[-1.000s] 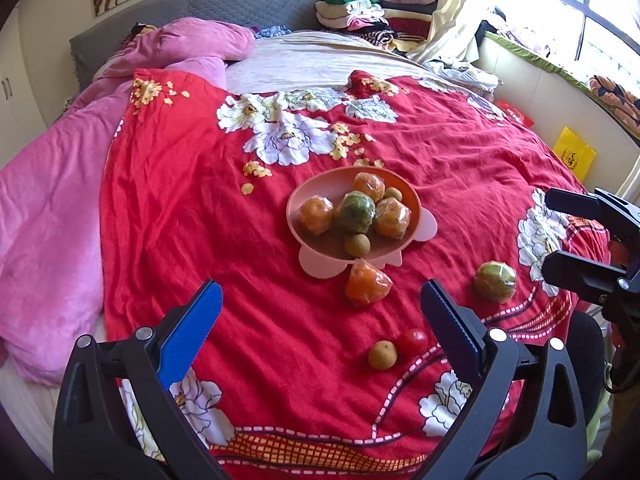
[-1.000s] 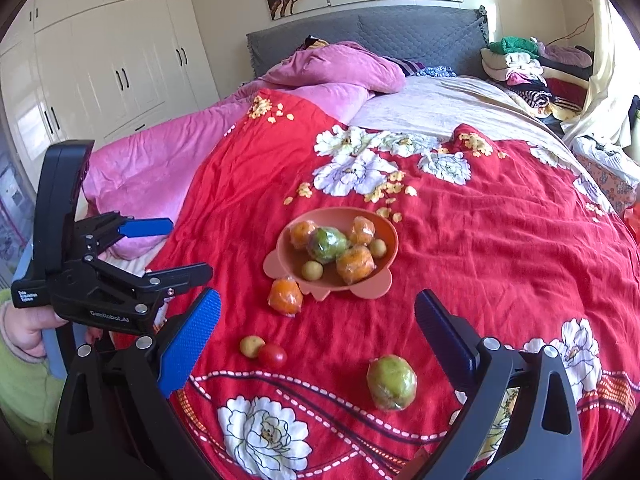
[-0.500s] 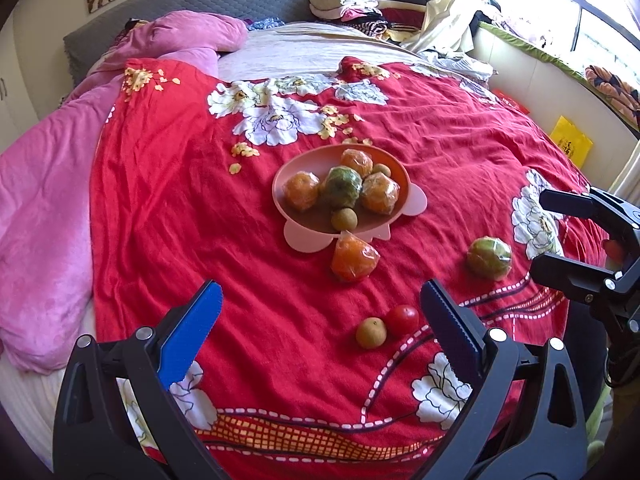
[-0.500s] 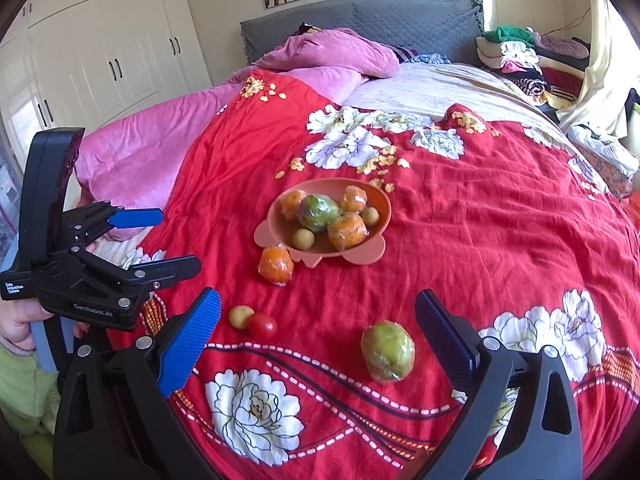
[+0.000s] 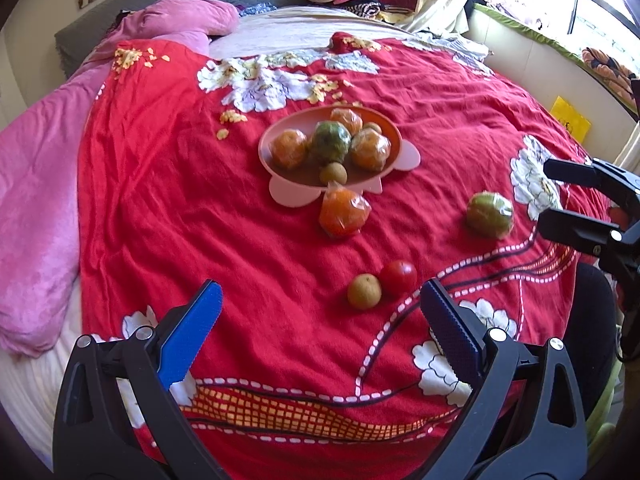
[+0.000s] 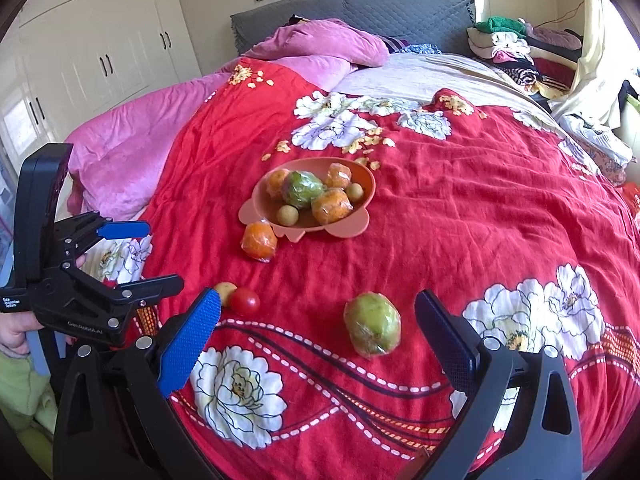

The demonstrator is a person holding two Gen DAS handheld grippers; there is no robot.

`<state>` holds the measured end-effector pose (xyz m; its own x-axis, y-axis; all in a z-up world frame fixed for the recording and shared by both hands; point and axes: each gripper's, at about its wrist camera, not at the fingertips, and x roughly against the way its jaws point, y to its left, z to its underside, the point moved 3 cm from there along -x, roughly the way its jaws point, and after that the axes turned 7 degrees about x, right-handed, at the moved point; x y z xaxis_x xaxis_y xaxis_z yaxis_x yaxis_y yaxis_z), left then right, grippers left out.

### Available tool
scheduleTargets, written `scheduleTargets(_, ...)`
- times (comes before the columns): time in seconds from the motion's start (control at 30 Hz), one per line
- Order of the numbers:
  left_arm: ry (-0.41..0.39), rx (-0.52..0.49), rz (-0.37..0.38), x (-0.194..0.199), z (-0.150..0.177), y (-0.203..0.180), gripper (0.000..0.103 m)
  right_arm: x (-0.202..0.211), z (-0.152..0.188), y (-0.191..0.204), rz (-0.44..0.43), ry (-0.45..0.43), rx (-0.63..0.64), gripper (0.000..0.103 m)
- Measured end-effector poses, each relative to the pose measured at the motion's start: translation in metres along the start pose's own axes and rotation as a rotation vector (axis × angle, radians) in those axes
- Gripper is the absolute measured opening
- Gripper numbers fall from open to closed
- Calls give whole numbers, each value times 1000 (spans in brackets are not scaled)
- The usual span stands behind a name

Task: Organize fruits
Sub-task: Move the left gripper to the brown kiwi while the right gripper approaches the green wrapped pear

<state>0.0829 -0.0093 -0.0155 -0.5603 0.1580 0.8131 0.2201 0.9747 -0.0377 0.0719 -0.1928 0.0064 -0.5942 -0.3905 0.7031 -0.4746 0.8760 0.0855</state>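
A pink bowl [image 5: 288, 196] [image 6: 370, 184] holding several wrapped fruits sits mid-bed on the red quilt. Outside it lie a wrapped orange [image 5: 343, 212] [image 6: 259, 240] by the bowl's near rim, a small brown fruit [image 5: 364, 291] [image 6: 225, 291] touching a red tomato [image 5: 398, 277] [image 6: 245, 301], and a wrapped green fruit [image 5: 490, 215] [image 6: 372, 330]. My left gripper [image 5: 320, 332] is open and empty, short of the brown fruit. My right gripper [image 6: 320, 332] is open and empty, with the green fruit between and just beyond its fingers.
A pink duvet [image 5: 36, 200] lies along the left side of the bed. Folded clothes [image 6: 516, 44] are piled at the headboard's right. White wardrobes [image 6: 100, 52] stand left. The bed's near edge lies under both grippers.
Both grippers have moved forward and lower over the bed; the fruits look nearer. The green fruit now lies close between the right fingers. Nothing was picked up.
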Motion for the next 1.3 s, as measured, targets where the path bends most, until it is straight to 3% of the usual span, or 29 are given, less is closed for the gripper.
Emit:
scheduleTargets(0.53, 44, -27, 27, -17, 19, -13, 93, -5, 15, -5, 15, 24, -19, 97)
scheduleTargets(1.0, 75, -31, 68, -33, 22, -16, 63, -18, 30, -21, 71, 65, -36, 97)
scheduleTargets(1.3, 95, -46, 89, -41, 20, -15, 44, -23, 31, -21, 59, 66, -44, 97)
